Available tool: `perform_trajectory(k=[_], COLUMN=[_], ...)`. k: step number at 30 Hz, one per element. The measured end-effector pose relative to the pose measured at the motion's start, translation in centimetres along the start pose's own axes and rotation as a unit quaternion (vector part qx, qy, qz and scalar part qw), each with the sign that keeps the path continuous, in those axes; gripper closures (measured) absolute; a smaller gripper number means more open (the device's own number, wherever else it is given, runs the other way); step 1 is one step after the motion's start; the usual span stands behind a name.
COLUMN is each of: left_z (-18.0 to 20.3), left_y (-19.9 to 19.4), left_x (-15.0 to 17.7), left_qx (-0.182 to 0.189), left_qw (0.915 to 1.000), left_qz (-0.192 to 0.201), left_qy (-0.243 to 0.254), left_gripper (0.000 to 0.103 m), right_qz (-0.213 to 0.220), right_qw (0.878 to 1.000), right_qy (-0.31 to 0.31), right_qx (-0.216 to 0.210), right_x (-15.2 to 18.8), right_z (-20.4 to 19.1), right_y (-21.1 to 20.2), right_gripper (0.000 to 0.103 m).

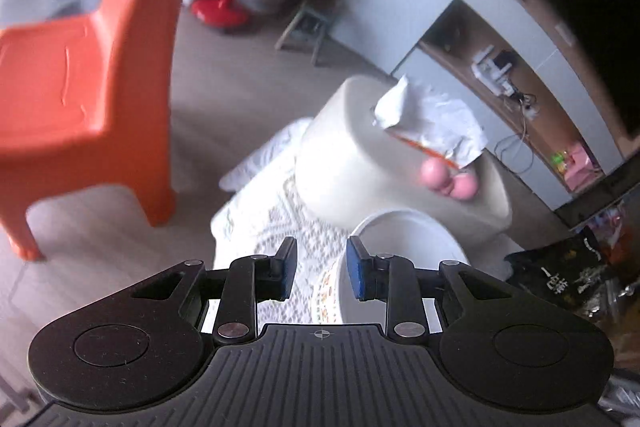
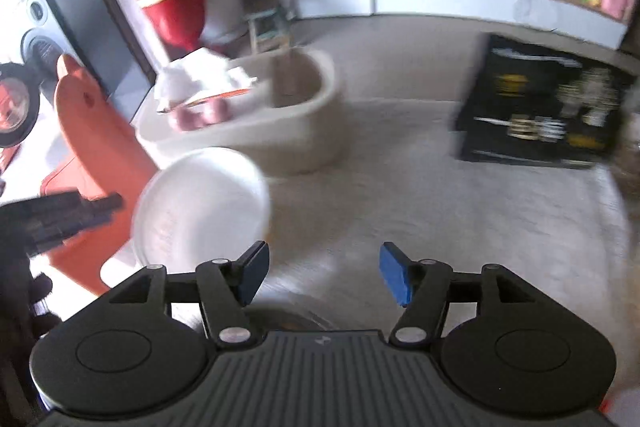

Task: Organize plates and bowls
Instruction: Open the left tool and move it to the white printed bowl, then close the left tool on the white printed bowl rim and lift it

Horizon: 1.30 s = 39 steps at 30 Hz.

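My left gripper (image 1: 322, 269) holds its blue pads a narrow way apart. The rim of a white bowl (image 1: 408, 247) and an orange-patterned bowl wall (image 1: 322, 301) sit between them, and both look carried. In the right wrist view the same white bowl (image 2: 200, 203) hangs in the air beside the left gripper (image 2: 80, 211), above the chair. My right gripper (image 2: 324, 277) stands open over the white tablecloth (image 2: 440, 207) with nothing between its fingers. A dark round rim (image 2: 296, 317) shows just under it, too hidden to name.
An orange plastic chair (image 1: 80, 87) stands at the left. A cream tub (image 1: 360, 155) holding crumpled paper and pink balls sits ahead on a lace cloth (image 1: 264, 227). A black printed box (image 2: 536, 99) lies at the right. A red vase, a small stool and shelves line the back.
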<state>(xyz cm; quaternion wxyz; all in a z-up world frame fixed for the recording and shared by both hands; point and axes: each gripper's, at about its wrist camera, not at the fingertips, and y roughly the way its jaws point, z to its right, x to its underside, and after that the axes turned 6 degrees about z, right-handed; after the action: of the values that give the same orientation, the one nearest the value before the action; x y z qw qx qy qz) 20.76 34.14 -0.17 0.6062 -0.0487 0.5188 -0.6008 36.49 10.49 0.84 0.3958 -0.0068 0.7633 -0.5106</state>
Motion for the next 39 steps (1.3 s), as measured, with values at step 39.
perform_trajectory(k=[39], left_z=[22.2], left_y=[7.4], left_x=[13.8], left_qx=[0.145], left_qw=[0.9546], left_qz=[-0.138], left_qy=[0.22], left_gripper=[0.072], right_qz=[-0.01], right_qw=[0.988], right_qy=[0.154], right_qx=[0.008], right_x=[5.8], right_z=[21.0], right_y=[1.2], right_gripper=[0.064])
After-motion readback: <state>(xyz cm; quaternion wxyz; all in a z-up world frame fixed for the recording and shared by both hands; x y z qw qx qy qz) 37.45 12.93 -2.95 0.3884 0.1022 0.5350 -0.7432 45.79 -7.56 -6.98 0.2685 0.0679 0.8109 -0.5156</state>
